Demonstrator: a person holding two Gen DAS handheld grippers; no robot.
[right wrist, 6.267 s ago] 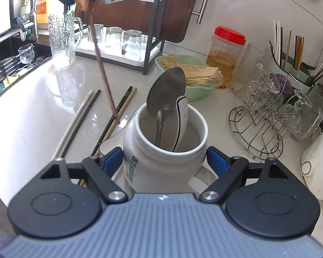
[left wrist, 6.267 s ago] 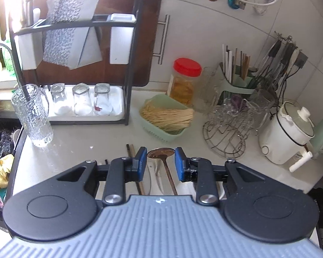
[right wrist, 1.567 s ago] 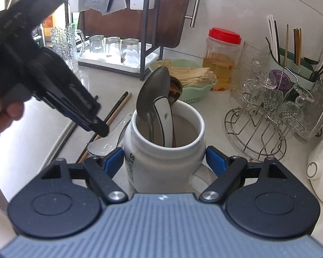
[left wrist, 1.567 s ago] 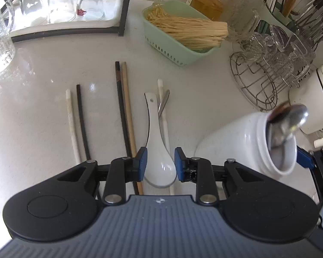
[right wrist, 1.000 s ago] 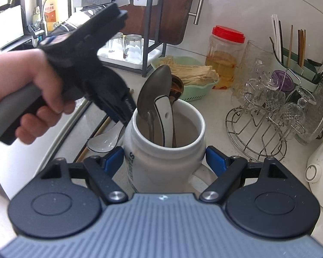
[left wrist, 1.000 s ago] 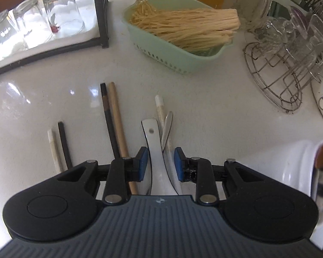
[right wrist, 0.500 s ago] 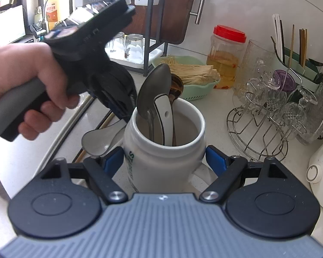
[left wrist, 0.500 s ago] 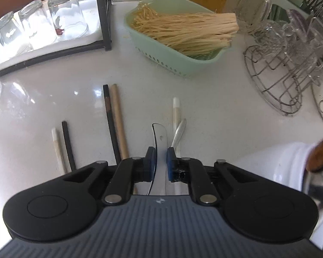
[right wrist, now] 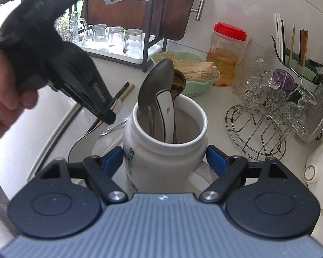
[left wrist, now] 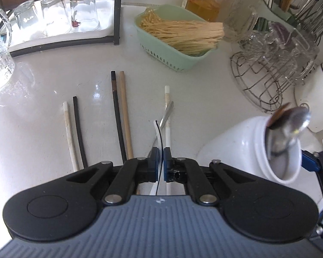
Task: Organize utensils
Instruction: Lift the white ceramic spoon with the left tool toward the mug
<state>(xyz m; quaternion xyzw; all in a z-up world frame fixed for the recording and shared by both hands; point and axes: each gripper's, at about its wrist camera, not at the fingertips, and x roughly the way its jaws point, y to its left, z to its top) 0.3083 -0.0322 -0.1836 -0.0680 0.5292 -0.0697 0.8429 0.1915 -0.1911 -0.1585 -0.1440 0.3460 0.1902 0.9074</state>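
Nearest in, the left tool [left wrist: 159, 163] is pinching one white ceramic spoon [left wrist: 157, 135] edge-on between its blue pads, handle pointing away, bowl lifted just off the counter [left wrist: 53, 81]. The right tool [right wrist: 165, 161] straddles the white jar [right wrist: 161, 157], its jaws easing apart with the jar between them; whether the pads press its sides, I cannot tell. Three utensils stand in that jar: one big steel spoon [right wrist: 155, 86], one white ceramic spoon handle [right wrist: 166, 109], one brown wooden spoon [right wrist: 178, 81].

On the counter left of the jar lie five chopsticks: a white one [left wrist: 69, 133] and a black one [left wrist: 78, 129] side by side at the left, a dark one [left wrist: 116, 111] and a tan one [left wrist: 125, 111] touching in the middle, and a single white one [left wrist: 166, 111] to the right, with one small steel spoon handle [left wrist: 166, 114] crossing it.

Farther back, one mint green basket [left wrist: 168, 51] of pale sticks, one wire rack [left wrist: 269, 73] of glass cups to the right, three upturned glasses [left wrist: 53, 15] on a white tray at far left, and one red-lidded jar [right wrist: 226, 53].
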